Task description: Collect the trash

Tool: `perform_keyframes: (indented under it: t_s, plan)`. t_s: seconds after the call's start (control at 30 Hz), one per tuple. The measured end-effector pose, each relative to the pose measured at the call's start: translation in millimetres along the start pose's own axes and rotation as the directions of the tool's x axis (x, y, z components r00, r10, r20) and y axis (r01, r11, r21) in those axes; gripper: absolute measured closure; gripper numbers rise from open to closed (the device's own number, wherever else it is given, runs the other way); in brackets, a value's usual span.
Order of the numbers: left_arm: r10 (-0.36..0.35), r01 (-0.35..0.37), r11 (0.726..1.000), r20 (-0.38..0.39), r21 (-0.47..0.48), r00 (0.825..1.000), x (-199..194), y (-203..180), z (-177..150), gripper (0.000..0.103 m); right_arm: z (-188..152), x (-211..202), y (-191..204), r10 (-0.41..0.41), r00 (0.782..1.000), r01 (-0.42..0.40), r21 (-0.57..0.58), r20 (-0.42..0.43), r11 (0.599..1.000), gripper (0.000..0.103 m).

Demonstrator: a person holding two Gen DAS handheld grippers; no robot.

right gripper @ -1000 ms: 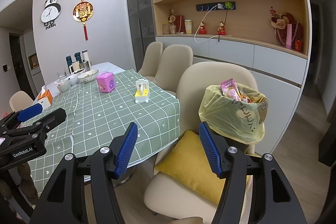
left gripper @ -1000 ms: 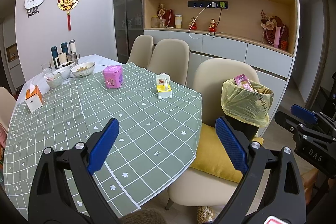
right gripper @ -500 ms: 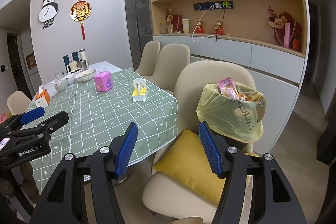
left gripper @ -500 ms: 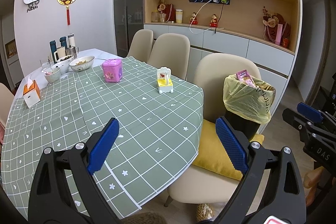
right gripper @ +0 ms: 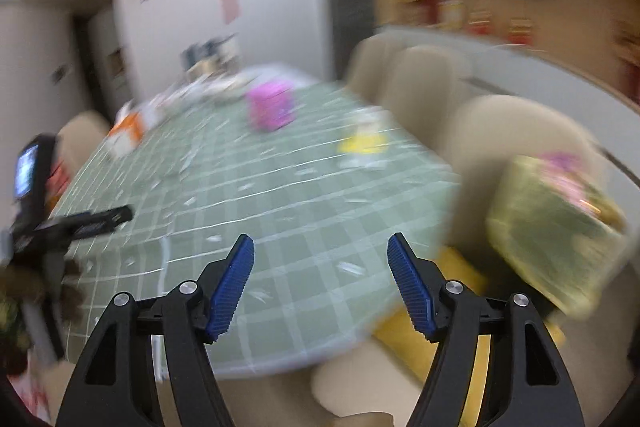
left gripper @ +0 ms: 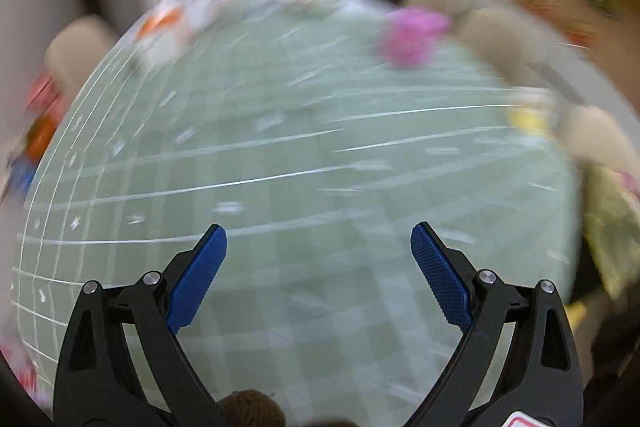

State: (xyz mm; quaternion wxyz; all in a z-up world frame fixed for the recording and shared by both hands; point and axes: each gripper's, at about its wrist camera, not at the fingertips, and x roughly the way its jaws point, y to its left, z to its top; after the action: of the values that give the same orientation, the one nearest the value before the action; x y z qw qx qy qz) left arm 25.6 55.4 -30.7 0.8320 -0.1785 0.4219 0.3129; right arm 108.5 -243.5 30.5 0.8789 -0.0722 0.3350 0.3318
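1. Plainly, the left gripper [left gripper: 319,247] hangs over the green checked tablecloth [left gripper: 304,163] with its blue pads wide apart and nothing between them.
2. The right gripper [right gripper: 321,259] is empty too; its jaws have just been opening further, and only cloth shows in the gap.
3. Beyond the tools, both views are badly smeared. A pink box [right gripper: 270,105] and a small yellow-and-white item [right gripper: 362,141] stand on the table, well apart from either gripper.
4. The yellow trash bag [right gripper: 552,231], already holding wrappers, sits on the chair [right gripper: 516,119] at the table's right edge.
5. Judging by this, nothing is in hand yet. Which table items count as trash cannot be told through the blur, so picking up and bagging both seem left.
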Motion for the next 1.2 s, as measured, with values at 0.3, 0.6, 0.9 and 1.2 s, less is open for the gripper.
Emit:
perform_keyframes:
  t_s: [0.3,0.6,0.9,1.2]
  plan:
    - [0.080,-0.080,0.997,-0.021,0.006,0.997,95.8,30.9,42.6,0.008,85.8,235.7,91.2,0.138,0.965,-0.186,-0.212,-0.223,0.959,0.037]
    - [0.086,-0.086,0.996,-0.014,-0.012,0.996,98.1,31.2,48.1,0.008,95.4,292.1,107.3,0.152,0.949,-0.226,-0.262,-0.275,0.938,0.033]
    - [0.086,-0.086,0.996,-0.014,-0.013,0.996,98.0,31.4,47.8,0.008,93.8,295.4,108.6,0.152,0.949,-0.226,-0.260,-0.275,0.939,0.033]
    - [0.086,-0.086,0.996,-0.013,-0.013,0.996,98.1,31.2,47.9,0.008,94.0,295.6,108.5,0.152,0.949,-0.226,-0.260,-0.275,0.939,0.033]
